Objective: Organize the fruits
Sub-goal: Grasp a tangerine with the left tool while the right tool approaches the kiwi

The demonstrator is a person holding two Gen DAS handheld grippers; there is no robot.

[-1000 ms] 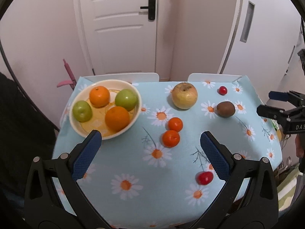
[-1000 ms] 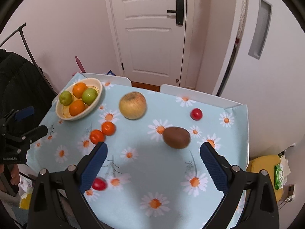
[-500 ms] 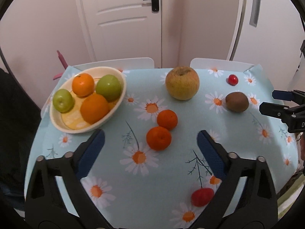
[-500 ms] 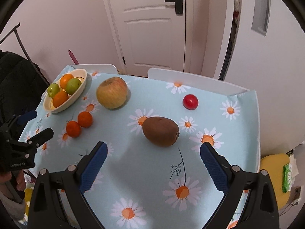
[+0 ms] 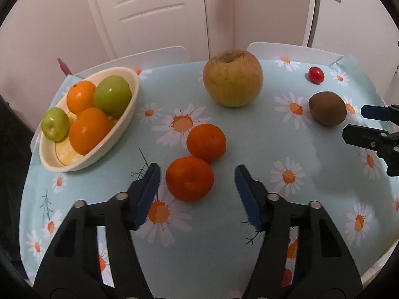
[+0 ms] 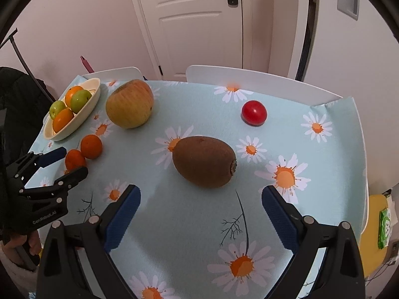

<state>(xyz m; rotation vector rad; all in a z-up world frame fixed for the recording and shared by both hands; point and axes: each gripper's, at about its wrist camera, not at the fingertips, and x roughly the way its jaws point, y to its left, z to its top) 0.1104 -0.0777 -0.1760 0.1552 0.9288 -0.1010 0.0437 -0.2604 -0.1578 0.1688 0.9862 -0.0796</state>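
My left gripper (image 5: 195,193) is open, its fingers on either side of the near small orange (image 5: 189,179), which touches a second small orange (image 5: 206,142). My right gripper (image 6: 200,208) is open just in front of a brown kiwi (image 6: 204,161). A cream bowl (image 5: 126,122) at the left holds two oranges and two green apples. A large yellow apple (image 5: 233,78) sits at the back centre. A red cherry tomato (image 6: 253,112) lies at the back right. Another tomato (image 5: 286,277) is partly hidden behind my left gripper's right arm.
The table has a light blue daisy cloth (image 5: 249,149). Two white chair backs (image 6: 261,79) stand along its far edge before a white door. A black coat hangs at the left. A yellow stool (image 6: 376,221) with a green packet stands beyond the right edge.
Both grippers moved forward and down toward the table. The left now brackets the near small orange and its jaws are narrower. The right closed in on the kiwi.
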